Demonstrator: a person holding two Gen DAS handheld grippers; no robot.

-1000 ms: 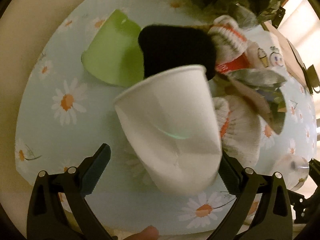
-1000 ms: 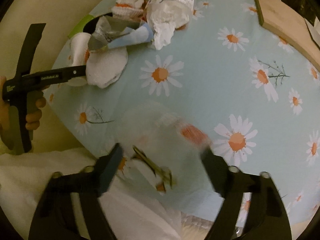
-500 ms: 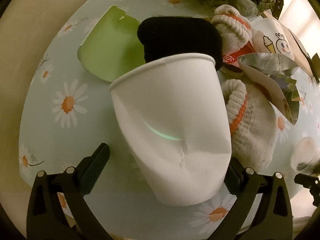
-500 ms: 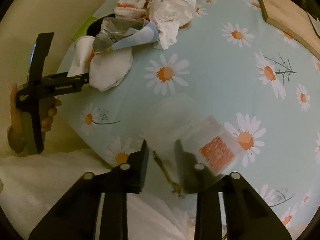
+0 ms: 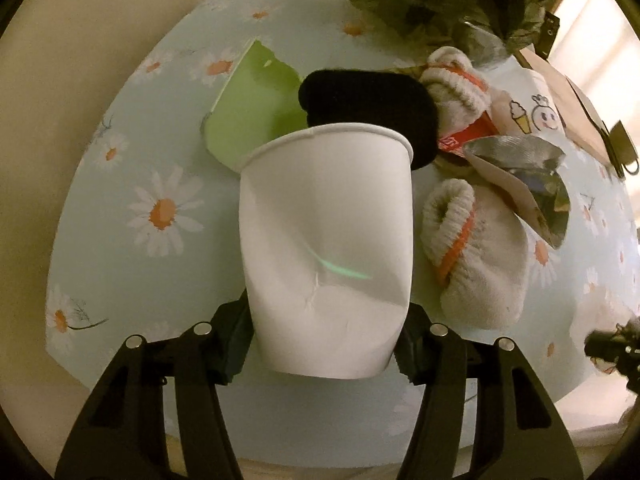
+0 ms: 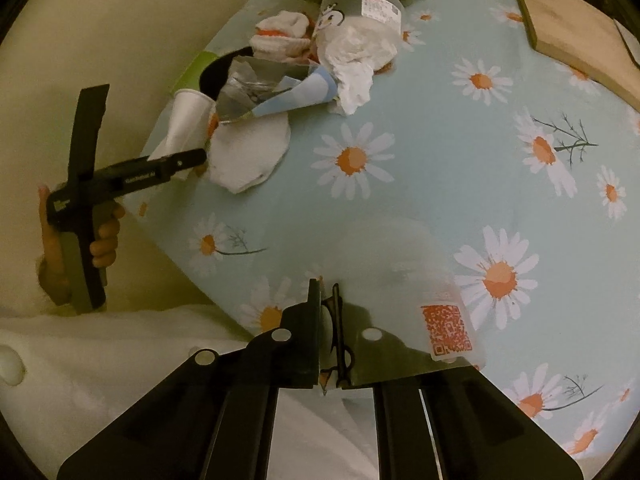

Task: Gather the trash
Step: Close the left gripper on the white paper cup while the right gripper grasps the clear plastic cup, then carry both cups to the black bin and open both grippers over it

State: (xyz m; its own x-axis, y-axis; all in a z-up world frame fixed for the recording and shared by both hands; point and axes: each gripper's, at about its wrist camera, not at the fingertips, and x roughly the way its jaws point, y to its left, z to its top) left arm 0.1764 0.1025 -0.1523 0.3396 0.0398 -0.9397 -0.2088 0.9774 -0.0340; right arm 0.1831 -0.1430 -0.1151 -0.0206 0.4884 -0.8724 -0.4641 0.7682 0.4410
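Both wrist views look steeply down, close, sharing the daisy tablecloth (image 5: 120, 168).

white paper cup (image 5: 326, 240) dented near its base, lying on its side on the daisy tablecloth, rim pointing away toward a pile: black sock, green paper scrap, torn foil wrapper (image 5: 520, 172). clear plastic cup (image 6: 416, 292) with orange qr label, squashed flat, near table edge.
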